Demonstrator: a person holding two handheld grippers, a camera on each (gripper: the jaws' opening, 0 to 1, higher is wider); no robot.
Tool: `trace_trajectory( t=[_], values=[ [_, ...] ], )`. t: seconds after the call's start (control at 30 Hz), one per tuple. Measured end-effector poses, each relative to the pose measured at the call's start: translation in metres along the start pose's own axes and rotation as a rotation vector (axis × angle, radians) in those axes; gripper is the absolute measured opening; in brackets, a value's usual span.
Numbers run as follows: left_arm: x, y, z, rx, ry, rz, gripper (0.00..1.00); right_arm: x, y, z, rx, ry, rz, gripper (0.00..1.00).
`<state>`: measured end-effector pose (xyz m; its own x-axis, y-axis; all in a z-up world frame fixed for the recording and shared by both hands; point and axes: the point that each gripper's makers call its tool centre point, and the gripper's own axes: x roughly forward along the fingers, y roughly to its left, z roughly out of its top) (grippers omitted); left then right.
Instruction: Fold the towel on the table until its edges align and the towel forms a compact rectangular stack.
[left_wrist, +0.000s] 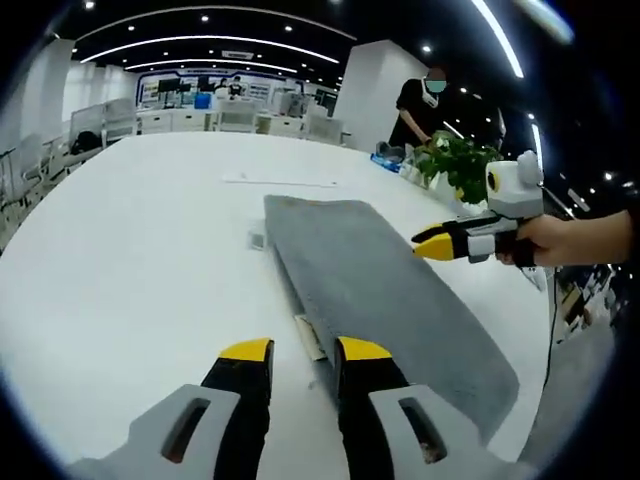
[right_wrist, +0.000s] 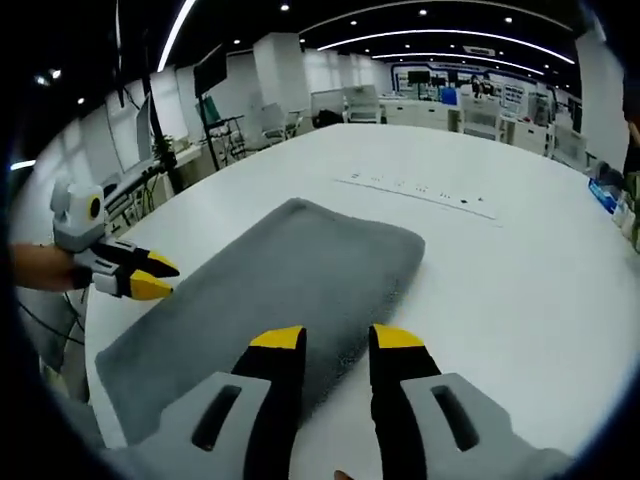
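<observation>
While both the left gripper (left_wrist: 303, 349) and right gripper (right_wrist: 338, 338) hang released, the grey towel (right_wrist: 290, 290) lies folded long on the white worktop (right_wrist: 500, 270) of a bright office.

A large open-plan office or lab hall. A broad white table (left_wrist: 130, 250) sits under a dark ceiling with rows of spot lights (left_wrist: 205, 18) and curved light strips (right_wrist: 440, 12). At 12 o'clock in the left gripper view stand white desks (left_wrist: 215, 118), with chairs (right_wrist: 362, 102) and wall screens (left_wrist: 180, 88).
</observation>
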<state>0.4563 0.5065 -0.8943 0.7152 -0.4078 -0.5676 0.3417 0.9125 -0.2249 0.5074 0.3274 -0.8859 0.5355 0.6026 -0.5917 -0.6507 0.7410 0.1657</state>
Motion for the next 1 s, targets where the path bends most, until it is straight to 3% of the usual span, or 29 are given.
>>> trace_trajectory(
  t=[0.1, 0.3, 0.8, 0.93, 1.0],
  values=[
    [0.006, -0.001, 0.001, -0.089, -0.01, 0.005, 0.22, -0.004, 0.006, -0.011, -0.004, 0.017, 0.009, 0.24],
    [0.013, -0.001, -0.001, -0.112, 0.001, 0.01, 0.22, -0.007, 0.006, -0.032, 0.042, 0.041, 0.007, 0.22],
    [0.012, -0.003, -0.007, -0.034, 0.024, 0.031, 0.2, -0.001, 0.012, -0.036, 0.03, 0.006, 0.022, 0.11],
    [0.013, -0.014, -0.009, -0.049, 0.033, -0.016, 0.1, -0.001, 0.012, -0.037, 0.038, -0.009, 0.024, 0.1],
    [0.013, -0.014, -0.008, -0.022, 0.026, 0.003, 0.1, -0.002, 0.011, -0.037, 0.054, -0.014, 0.024, 0.09]
  ],
)
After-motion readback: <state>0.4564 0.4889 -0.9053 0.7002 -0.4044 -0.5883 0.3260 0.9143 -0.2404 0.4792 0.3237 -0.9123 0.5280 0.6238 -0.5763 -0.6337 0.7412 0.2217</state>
